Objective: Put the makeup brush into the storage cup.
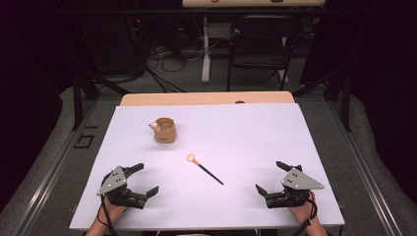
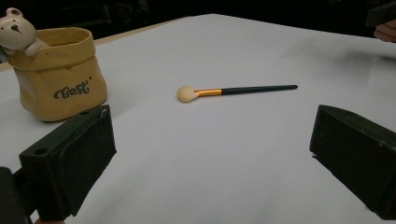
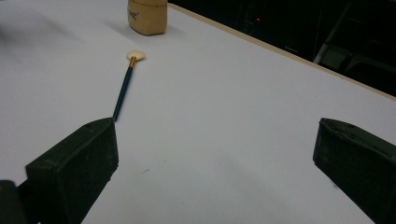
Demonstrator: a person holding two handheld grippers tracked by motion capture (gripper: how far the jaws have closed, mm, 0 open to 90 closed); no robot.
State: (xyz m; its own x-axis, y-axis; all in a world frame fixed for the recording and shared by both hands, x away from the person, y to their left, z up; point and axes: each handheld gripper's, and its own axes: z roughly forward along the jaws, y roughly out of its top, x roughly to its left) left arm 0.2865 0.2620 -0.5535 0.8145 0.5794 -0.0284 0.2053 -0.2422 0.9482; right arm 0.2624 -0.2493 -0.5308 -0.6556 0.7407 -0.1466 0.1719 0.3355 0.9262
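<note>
Left gripper [image 1: 143,179] and right gripper [image 1: 271,177]: jaws spread wide, nothing between them. The makeup brush [image 1: 204,169] lies flat mid-worktop [image 1: 236,128], well apart from both. In the right gripper view the pouch-shaped holder [image 3: 147,16] is cut off at the top; its lettering is apparently "Best".

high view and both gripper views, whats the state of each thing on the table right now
makeup brush: lying flat on the white sheet, untouched
pouch-shaped holder: upright, open top, bear figure on its rim
left hand-held gripper: jaws wide open, holding nothing
right hand-held gripper: jaws wide open, holding nothing
</note>
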